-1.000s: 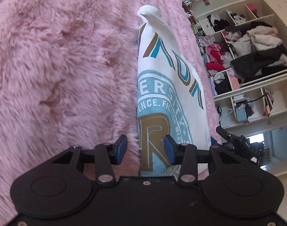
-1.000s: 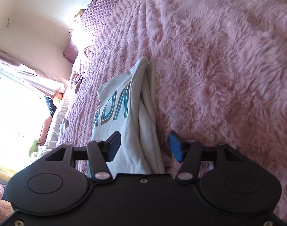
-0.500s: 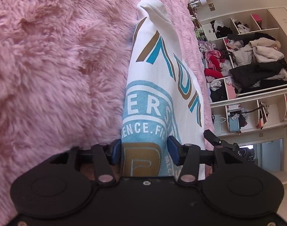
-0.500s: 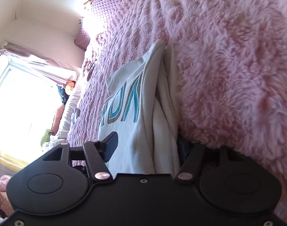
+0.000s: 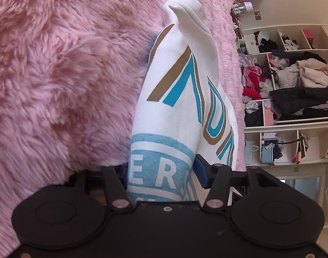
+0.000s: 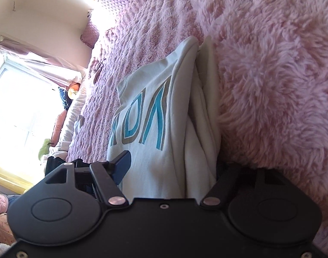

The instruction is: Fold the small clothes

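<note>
Evidently mid-fold, the left gripper (image 5: 160,172) and right gripper (image 6: 170,167), jaws just widening, straddled the white shirt (image 5: 181,107) on the bed (image 5: 56,64); closing would follow.

Left gripper (image 5: 161,172), right gripper (image 6: 170,167): matte black bodies, round side discs, silver rivets, blue-padded fingers (image 5: 201,173).

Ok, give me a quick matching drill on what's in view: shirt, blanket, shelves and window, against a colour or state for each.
Things:
1 shirt
2 blanket
3 shelves
4 window

Colour or state:
A pink and fluffy
B crammed with clothes
C glaring bright
D white with teal and brown lettering

Pairs: 1-D, 2-A, 3-B, 4-C.
</note>
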The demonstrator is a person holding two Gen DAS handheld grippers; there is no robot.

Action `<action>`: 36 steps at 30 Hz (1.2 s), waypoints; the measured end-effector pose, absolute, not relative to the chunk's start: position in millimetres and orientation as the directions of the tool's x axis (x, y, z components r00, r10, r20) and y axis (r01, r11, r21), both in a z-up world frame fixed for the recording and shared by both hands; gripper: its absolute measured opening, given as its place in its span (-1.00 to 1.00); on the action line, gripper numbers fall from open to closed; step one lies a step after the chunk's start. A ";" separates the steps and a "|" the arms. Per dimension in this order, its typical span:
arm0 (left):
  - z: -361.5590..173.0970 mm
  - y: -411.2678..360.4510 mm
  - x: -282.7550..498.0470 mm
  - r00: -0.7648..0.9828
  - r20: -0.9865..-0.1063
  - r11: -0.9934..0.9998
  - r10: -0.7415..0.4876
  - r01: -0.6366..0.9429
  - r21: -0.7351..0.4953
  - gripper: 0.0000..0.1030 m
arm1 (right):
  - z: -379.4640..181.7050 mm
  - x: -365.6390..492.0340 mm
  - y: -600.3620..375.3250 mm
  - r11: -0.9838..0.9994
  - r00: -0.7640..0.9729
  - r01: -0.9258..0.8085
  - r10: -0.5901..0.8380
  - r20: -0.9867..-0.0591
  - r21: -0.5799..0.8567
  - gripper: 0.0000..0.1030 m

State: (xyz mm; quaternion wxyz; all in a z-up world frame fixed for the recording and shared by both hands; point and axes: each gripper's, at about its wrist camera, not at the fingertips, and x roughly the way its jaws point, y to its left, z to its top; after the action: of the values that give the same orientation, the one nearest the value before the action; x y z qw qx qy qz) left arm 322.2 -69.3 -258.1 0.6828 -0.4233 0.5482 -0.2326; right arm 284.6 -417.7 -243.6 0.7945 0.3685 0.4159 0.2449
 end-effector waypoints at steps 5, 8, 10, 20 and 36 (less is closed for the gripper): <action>-240.8 -83.9 326.4 0.292 -0.611 0.600 -0.736 -0.135 -0.788 -0.03 | -232.6 283.1 -399.7 0.719 0.548 -0.069 0.606 -0.576 0.691 -0.18; -224.1 -91.2 323.8 0.309 -0.649 0.657 -0.695 -0.092 -0.748 -0.18 | -221.7 281.1 -391.0 0.758 0.569 -0.050 0.557 -0.605 0.651 -0.36; -215.0 -92.9 322.4 0.317 -0.655 0.669 -0.686 -0.080 -0.739 -0.34 | -213.2 281.6 -385.3 0.777 0.578 -0.031 0.528 -0.623 0.629 -0.45; -163.7 -68.0 310.9 0.344 -0.638 0.685 -0.689 0.022 -0.728 -0.52 | -156.2 278.8 -336.3 0.821 0.559 -0.133 0.525 -0.642 0.555 -0.54; -82.8 167.4 320.7 0.644 -0.596 0.767 -0.480 -0.023 -0.642 -0.52 | -107.7 365.1 -141.5 0.683 0.514 -0.406 0.720 -0.466 0.607 -0.53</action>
State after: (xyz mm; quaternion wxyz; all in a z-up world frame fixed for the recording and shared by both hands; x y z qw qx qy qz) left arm 320.7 167.4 -82.8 0.8504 -0.3140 0.4002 -0.1342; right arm 365.1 -141.5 -107.7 0.8427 0.2166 0.3624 0.3341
